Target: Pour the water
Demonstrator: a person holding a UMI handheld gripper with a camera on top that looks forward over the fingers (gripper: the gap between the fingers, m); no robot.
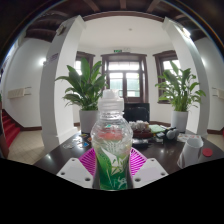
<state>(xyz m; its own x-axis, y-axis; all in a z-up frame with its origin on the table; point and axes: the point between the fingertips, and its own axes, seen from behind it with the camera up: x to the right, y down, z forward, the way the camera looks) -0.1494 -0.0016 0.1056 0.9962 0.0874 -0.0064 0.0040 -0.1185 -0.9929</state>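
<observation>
Here, a clear ribbed plastic water bottle (111, 140) with a pale cap stands upright between the pink pads (90, 161) of the hand-held gripper (112, 172), which look clamped against its sides at the green label. Beyond it lies a dark glossy tabletop (65, 152); a pale cup (190, 150) sits well right. Leafy potted plants (84, 88) flank a window behind.

Bright window (124, 75) backlight, dim foreground, strong fisheye edge warping.

Jaws grip a clear bottle (111, 140) (green label) above the dark table (60, 155).
</observation>
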